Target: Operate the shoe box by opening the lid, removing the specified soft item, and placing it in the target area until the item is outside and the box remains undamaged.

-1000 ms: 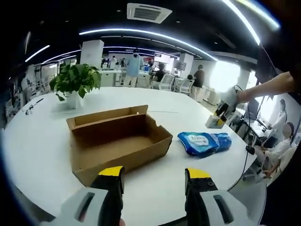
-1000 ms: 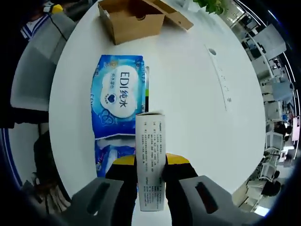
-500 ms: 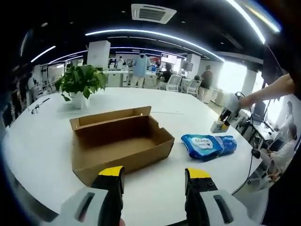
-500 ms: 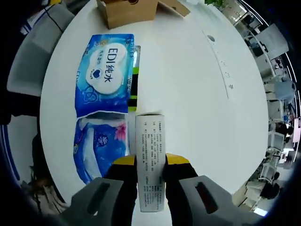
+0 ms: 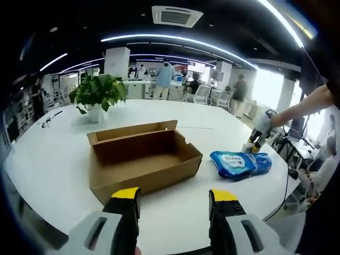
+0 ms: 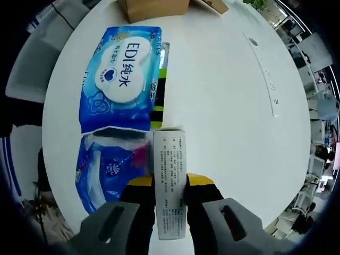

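An open brown shoe box point(image 5: 144, 161) sits on the white round table point(image 5: 48, 154), its inside looking bare. Right of it lie blue wet-wipe packs point(image 5: 240, 163). My left gripper point(image 5: 174, 197) hangs open in front of the box, holding nothing. My right gripper point(image 6: 170, 181) is shut on a small white printed carton point(image 6: 169, 180), held just above the table beside the wipe packs point(image 6: 121, 78). In the left gripper view that gripper point(image 5: 257, 136) with the carton shows at the table's right edge. A corner of the box point(image 6: 154, 7) shows at the top of the right gripper view.
A potted green plant point(image 5: 99, 94) stands at the back left of the table. A thin green-and-black item point(image 6: 159, 87) lies under the wipe packs' edge. Chairs and people sit beyond the table's right edge point(image 5: 324, 170). Desks and standing people fill the office behind.
The right gripper with the carton has dropped closer to the table next to the wipe packs. The left view has shifted slightly; box and packs stay put.
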